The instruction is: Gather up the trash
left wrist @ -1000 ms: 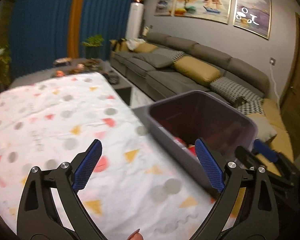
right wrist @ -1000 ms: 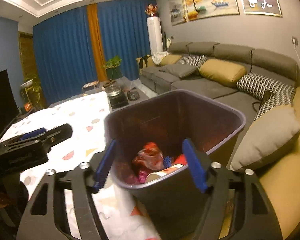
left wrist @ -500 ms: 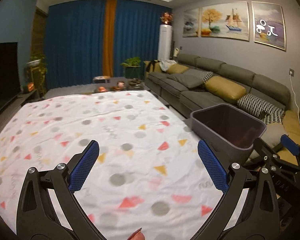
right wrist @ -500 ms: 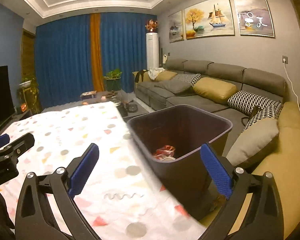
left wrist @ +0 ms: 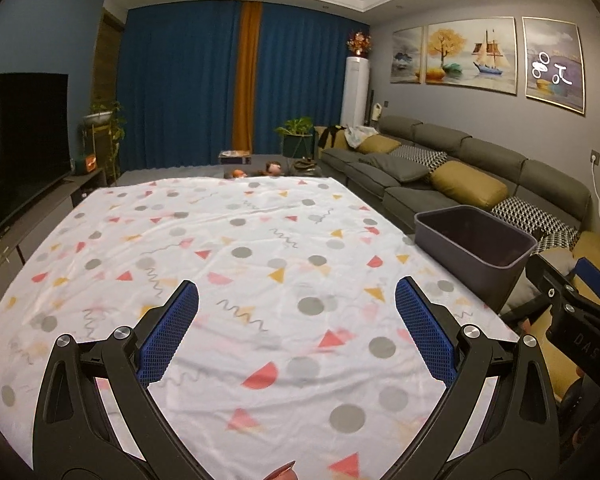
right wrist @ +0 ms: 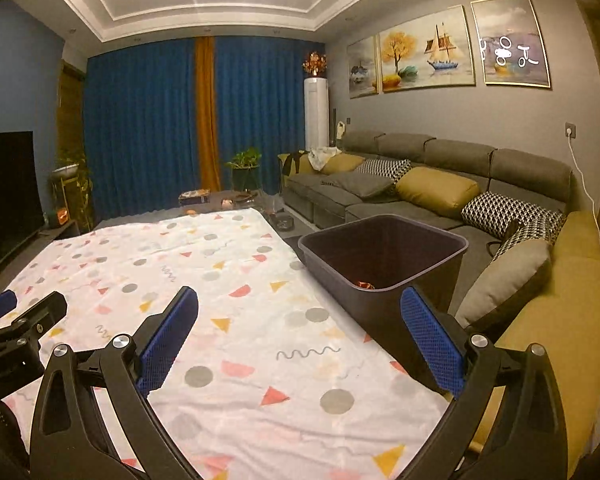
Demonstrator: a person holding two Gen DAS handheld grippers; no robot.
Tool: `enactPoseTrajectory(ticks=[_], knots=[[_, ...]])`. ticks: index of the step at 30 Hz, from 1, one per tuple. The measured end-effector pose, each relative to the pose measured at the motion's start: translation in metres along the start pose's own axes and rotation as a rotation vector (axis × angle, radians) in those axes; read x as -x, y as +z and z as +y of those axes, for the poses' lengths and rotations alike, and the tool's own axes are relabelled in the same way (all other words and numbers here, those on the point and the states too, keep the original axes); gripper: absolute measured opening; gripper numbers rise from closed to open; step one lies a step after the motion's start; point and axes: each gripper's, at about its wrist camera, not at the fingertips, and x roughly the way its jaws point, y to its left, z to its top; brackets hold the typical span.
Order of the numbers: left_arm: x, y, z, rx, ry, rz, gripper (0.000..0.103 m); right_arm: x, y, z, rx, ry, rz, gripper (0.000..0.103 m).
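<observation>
1. Left gripper (left wrist: 296,332) hangs wide apart and empty above the patterned cloth (left wrist: 228,248); no trash shows on it, so collecting looks finished.
2. Right gripper (right wrist: 300,336) likewise gapes, holding nothing.
3. Bin (right wrist: 384,264) stands at one o'clock off the cloth's edge, red scrap (right wrist: 363,284) inside; next, scan for leftovers.

Bin (right wrist: 384,268) right of table (right wrist: 204,280)

We saw a table draped in a white tablecloth (left wrist: 260,264) printed with grey dots, pink and yellow triangles and squiggles. The cloth lay slightly creased. A dark grey trash bin (right wrist: 384,264) stood just beside the cloth's right edge; whether it touched, we couldn't tell.
</observation>
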Motion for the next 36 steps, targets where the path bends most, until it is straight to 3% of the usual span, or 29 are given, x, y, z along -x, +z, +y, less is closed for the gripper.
enactPoseTrajectory(ticks=[11,36], knots=[[0.031,-0.004,0.017,0.005,0.008,-0.021,0.097,0.029,-0.006,0.019,0.014,0.01,-0.026,0.097],[0.048,-0.004,0.028,0.031,0.002,-0.047,0.097,0.05,-0.001,0.031,0.034,0.025,-0.067,0.097]])
